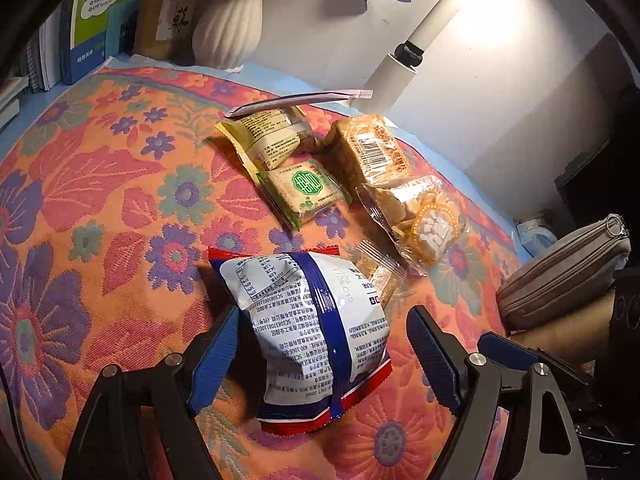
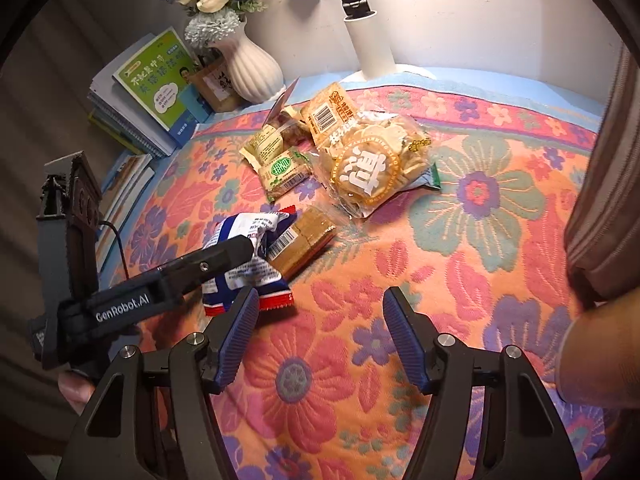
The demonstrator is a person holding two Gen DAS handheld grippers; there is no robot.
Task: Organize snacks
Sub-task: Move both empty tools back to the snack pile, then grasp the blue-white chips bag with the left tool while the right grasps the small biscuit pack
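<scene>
A white, blue and red snack bag [image 1: 312, 320] lies on the floral cloth [image 1: 100, 200]. My left gripper [image 1: 325, 312] straddles it and is open: the left pad [image 1: 216, 352] sits at the bag's edge, while the right pad [image 1: 432, 356] stands clear of it. In the right wrist view the same bag [image 2: 260, 276] lies under the left gripper's finger [image 2: 216, 258]. A brown bar packet [image 2: 302, 240] leans against the bag. My right gripper [image 2: 322, 294] hovers open over bare cloth just right of the bag, with nothing between its fingers.
Further back lie a green-logo packet [image 1: 306, 192], a yellow packet [image 1: 264, 136], a clear bag of round crackers [image 2: 372, 168] and an orange barcoded packet [image 2: 324, 112]. A white vase [image 2: 252, 68], books [image 2: 156, 80] and a lamp post [image 2: 368, 40] line the back. A grey zip pouch [image 1: 560, 276] lies at the right.
</scene>
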